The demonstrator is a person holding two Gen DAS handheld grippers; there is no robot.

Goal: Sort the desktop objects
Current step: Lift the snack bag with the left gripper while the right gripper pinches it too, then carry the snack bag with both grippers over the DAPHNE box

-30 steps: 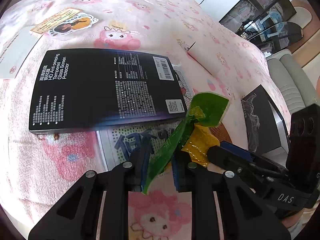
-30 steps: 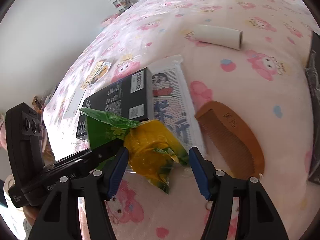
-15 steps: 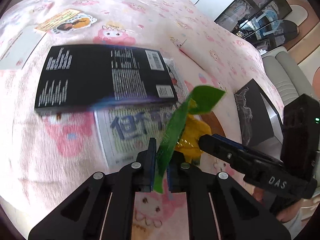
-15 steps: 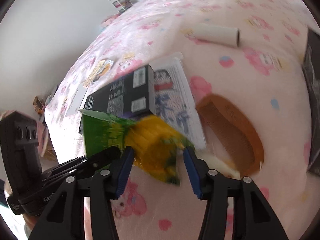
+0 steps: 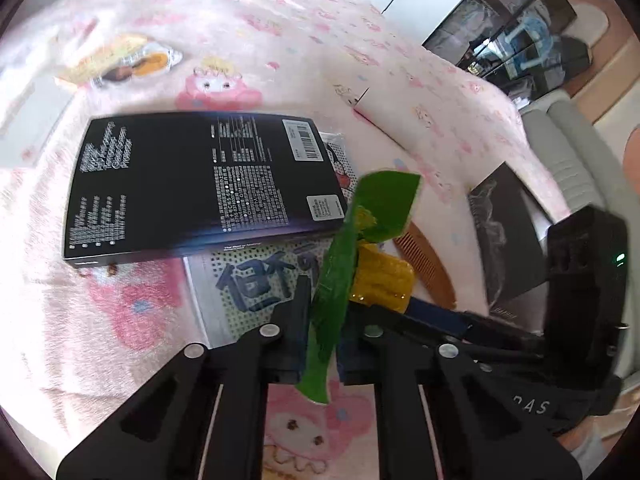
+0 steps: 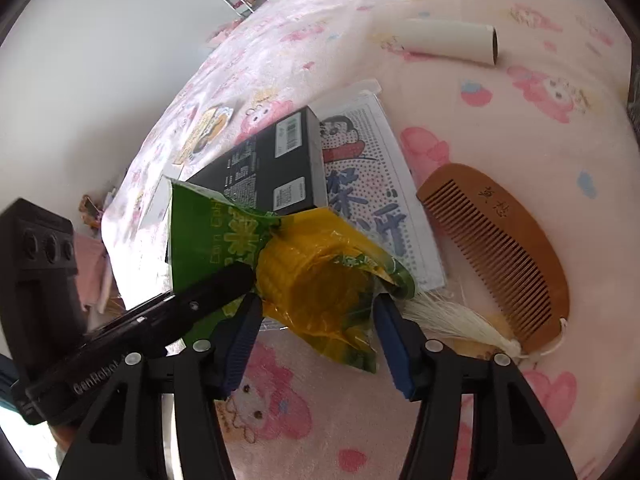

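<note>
A corn packet point(image 6: 320, 276), yellow in the body with a flat green end point(image 5: 384, 204), sits between both grippers above a pink cartoon blanket point(image 6: 500, 128). My left gripper point(image 5: 322, 320) is shut on the thin green end, which stands on edge between its pads. In the right wrist view one of the left gripper's black fingers point(image 6: 216, 284) lies across the green part. My right gripper point(image 6: 318, 304) has its blue pads pressed on either side of the yellow body. Its arm point(image 5: 440, 316) enters the left wrist view from the right.
A black box point(image 5: 200, 184) lies on a printed sheet in a plastic sleeve point(image 6: 360, 184) just beyond the packet. To the right lie a wooden comb point(image 6: 496, 248) with a white tassel point(image 6: 452, 316) and a dark bag point(image 5: 508, 240). Farther off are a white tube point(image 6: 448, 40) and a sticker point(image 5: 128, 64).
The left jaws have closed onto the green end of the packet. The right jaws have narrowed until their pads touch the yellow body. Both hands stayed about where they were.
</note>
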